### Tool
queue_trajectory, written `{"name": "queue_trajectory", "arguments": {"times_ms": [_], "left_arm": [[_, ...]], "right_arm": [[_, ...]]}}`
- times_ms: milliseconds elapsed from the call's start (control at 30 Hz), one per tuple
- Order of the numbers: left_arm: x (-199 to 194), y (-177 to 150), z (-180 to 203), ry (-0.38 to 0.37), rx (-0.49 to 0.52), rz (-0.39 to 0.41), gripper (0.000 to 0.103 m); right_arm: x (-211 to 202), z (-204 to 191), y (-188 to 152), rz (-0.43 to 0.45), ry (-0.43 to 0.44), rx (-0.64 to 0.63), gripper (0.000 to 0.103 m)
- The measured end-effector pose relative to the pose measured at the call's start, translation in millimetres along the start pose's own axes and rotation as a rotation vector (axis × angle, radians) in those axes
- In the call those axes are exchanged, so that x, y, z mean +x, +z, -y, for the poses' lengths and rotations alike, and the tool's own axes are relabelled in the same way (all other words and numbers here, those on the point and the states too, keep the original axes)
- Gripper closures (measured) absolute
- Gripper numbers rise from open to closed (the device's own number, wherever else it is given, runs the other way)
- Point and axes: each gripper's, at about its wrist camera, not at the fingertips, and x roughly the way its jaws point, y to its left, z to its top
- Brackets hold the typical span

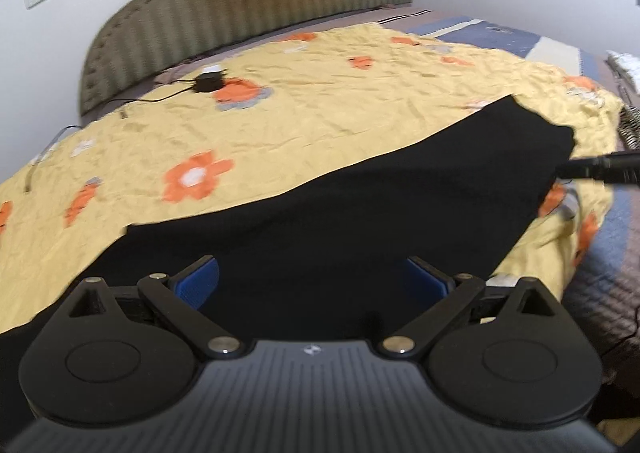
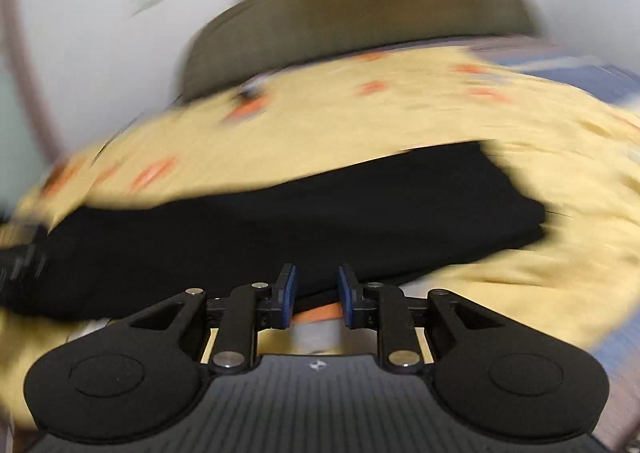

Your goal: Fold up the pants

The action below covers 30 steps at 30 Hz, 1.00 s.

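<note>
Black pants (image 1: 360, 205) lie flat on a yellow sheet with orange flowers (image 1: 280, 125). My left gripper (image 1: 314, 277) is wide open just above the near part of the pants, blue pads apart and empty. In the blurred right wrist view the pants (image 2: 300, 221) lie in a long folded band across the sheet (image 2: 360, 121). My right gripper (image 2: 317, 285) is partly open at the near edge of the pants, with nothing between its pads. The right gripper's tip also shows in the left wrist view (image 1: 600, 169), at the far end of the pants.
A padded olive headboard (image 1: 248, 1) stands at the back against a white wall. A small black device with a cable (image 1: 208, 83) lies on the sheet near the headboard. A blue striped blanket (image 1: 520, 37) covers the far right of the bed.
</note>
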Motion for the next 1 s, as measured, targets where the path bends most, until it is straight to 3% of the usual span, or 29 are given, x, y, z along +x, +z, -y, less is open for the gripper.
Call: {"name": "queue_trajectory", "arguments": {"times_ms": [67, 233, 300, 400, 500, 667, 867, 900, 933, 1000], "left_arm": [[7, 7, 10, -0.016, -0.004, 0.010, 0.004], [25, 23, 41, -0.052, 0.030, 0.009, 0.004], [28, 27, 50, -0.067, 0.051, 0.008, 0.004], [31, 31, 63, -0.075, 0.089, 0.013, 0.002], [32, 32, 72, -0.071, 0.122, 0.019, 0.002], [36, 32, 76, -0.060, 0.127, 0.025, 0.001], [48, 46, 80, -0.084, 0.077, 0.009, 0.001], [51, 51, 82, -0.092, 0.065, 0.006, 0.001], [54, 56, 84, -0.096, 0.054, 0.003, 0.001], [59, 66, 87, -0.112, 0.034, -0.002, 0.001]], "right_arm": [[-5, 36, 6, 0.052, -0.099, 0.139, 0.078], [0, 114, 10, 0.106, -0.059, 0.497, 0.077], [4, 126, 7, 0.099, -0.073, 0.593, 0.077], [9, 139, 1, 0.102, -0.021, 0.711, 0.077], [16, 148, -8, 0.078, -0.051, 0.815, 0.077], [21, 156, -13, 0.114, 0.022, 0.882, 0.076], [39, 151, 3, 0.105, 0.004, 0.821, 0.075], [41, 149, 6, 0.102, 0.003, 0.797, 0.078], [42, 146, 8, 0.105, -0.002, 0.772, 0.088], [39, 138, 13, 0.116, -0.007, 0.705, 0.092]]}}
